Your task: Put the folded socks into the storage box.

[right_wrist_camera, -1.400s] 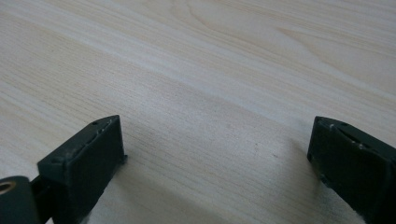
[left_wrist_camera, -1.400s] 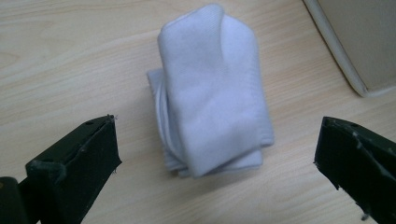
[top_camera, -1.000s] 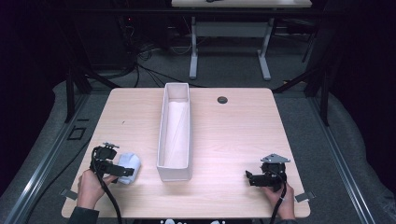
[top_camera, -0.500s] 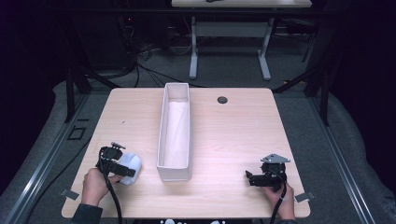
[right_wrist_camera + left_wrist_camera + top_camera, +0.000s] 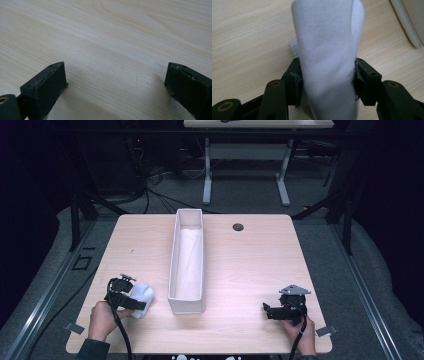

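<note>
A pale wood counter (image 5: 250, 270) stands in a dark room over grey floor. At its near left corner, the left gripper (image 5: 131, 301) has its 2 fingers (image 5: 293, 82) clenched on a white rolled sock (image 5: 329, 57), just left of the long white tray (image 5: 188, 265) that runs down the middle. Near the right corner, well apart, the right gripper (image 5: 272, 311) rests low, its fingers (image 5: 46, 86) spread wide over bare wood.
</note>
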`<move>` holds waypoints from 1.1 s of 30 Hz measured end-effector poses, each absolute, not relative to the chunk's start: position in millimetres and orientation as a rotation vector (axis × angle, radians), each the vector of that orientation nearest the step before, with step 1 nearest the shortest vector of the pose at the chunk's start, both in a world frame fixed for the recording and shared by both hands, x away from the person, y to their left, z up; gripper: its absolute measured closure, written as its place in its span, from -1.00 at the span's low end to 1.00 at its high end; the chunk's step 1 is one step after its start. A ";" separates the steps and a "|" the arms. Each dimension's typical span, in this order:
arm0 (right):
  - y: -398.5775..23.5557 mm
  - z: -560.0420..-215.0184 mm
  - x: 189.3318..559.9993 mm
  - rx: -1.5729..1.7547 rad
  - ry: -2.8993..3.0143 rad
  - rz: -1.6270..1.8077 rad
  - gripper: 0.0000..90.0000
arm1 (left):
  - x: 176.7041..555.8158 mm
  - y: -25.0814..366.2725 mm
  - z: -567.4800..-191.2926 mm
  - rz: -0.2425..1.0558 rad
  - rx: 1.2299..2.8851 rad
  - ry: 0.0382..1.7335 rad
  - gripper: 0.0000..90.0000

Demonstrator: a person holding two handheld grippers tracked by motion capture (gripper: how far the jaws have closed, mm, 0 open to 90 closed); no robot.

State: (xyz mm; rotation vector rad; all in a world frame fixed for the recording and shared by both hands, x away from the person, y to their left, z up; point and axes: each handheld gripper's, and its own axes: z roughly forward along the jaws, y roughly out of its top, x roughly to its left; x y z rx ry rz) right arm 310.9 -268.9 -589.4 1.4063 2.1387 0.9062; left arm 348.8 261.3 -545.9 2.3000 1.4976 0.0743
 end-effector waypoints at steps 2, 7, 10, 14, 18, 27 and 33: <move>-268.9 -589.4 310.9 1.406 2.139 0.906 -0.93 | 348.4 260.8 -545.8 0.078 2.298 1.494 0.11; -268.9 -589.4 310.9 1.407 2.139 0.906 -0.93 | 346.9 260.8 -545.7 0.084 2.286 1.496 0.13; -268.9 -589.4 310.9 1.406 2.138 0.907 -0.93 | 346.3 260.0 -545.3 0.091 2.284 1.497 0.13; -268.9 -589.4 310.9 1.407 2.138 0.906 -0.93 | 345.9 259.5 -544.1 0.093 2.287 1.493 0.14; -268.9 -589.4 310.9 1.407 2.138 0.906 -0.93 | 345.1 259.2 -542.7 0.093 2.298 1.480 0.14; -268.9 -589.4 310.8 1.407 2.138 0.906 -0.93 | 342.0 260.9 -536.4 0.100 2.276 1.470 0.15; -268.9 -589.4 310.8 1.407 2.138 0.906 -0.93 | 339.3 261.3 -529.3 0.113 2.273 1.458 0.15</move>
